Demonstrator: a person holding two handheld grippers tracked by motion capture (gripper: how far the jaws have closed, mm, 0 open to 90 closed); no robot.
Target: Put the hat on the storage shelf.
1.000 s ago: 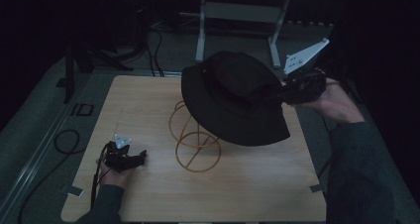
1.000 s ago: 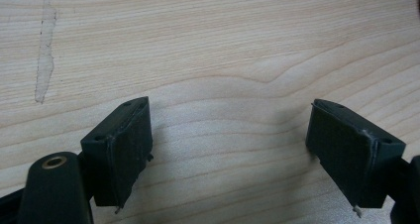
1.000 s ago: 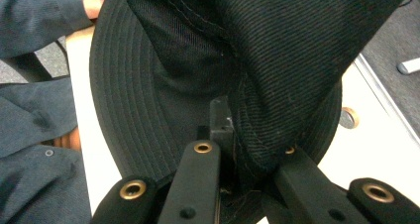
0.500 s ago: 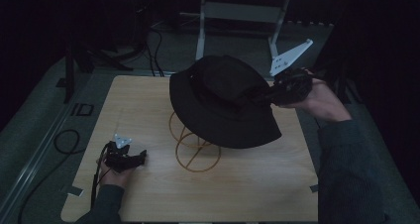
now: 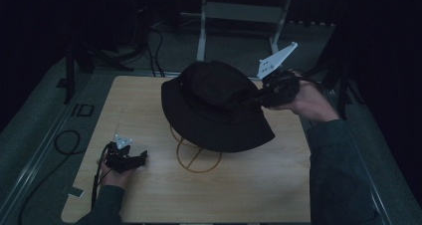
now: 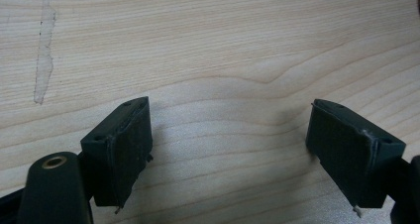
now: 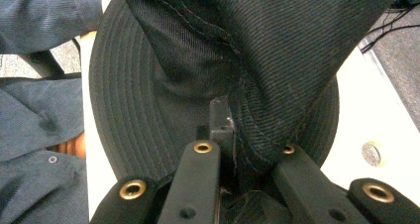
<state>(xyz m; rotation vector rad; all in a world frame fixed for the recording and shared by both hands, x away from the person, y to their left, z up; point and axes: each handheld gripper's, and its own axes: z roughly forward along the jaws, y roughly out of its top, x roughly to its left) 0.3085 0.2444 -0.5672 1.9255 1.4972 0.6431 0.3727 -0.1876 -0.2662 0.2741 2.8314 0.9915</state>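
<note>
Over the middle of the tabletop (image 5: pixel 149 205) from the high view: black bucket hat (image 5: pixel 214 105) held up and tilted, crown toward the far edge, low brim hanging just above the gold wire stand (image 5: pixel 196 158). Right gripper (image 5: pixel 266 93) at the hat's right rim, near the tabletop's right edge, fingers clamped on the brim. Stand directly under the hat and a little toward the near edge, so lowering calls for the crown's opening to line up over the wire loops; right hand clearly the nearer one, already carrying the load. Left gripper (image 5: pixel 142 158) resting near the near-left corner, well apart from hat and stand. From the left gripper view: fingers (image 6: pixel 119 147) spread wide, nothing between them but bare wood grain. From the right gripper view: fingers (image 7: pixel 220 122) pinching a fold of the dark stitched brim (image 7: pixel 129 95), underside of the hat fanning away ahead, a blue sleeve (image 7: pixel 44 16) at the left.
</note>
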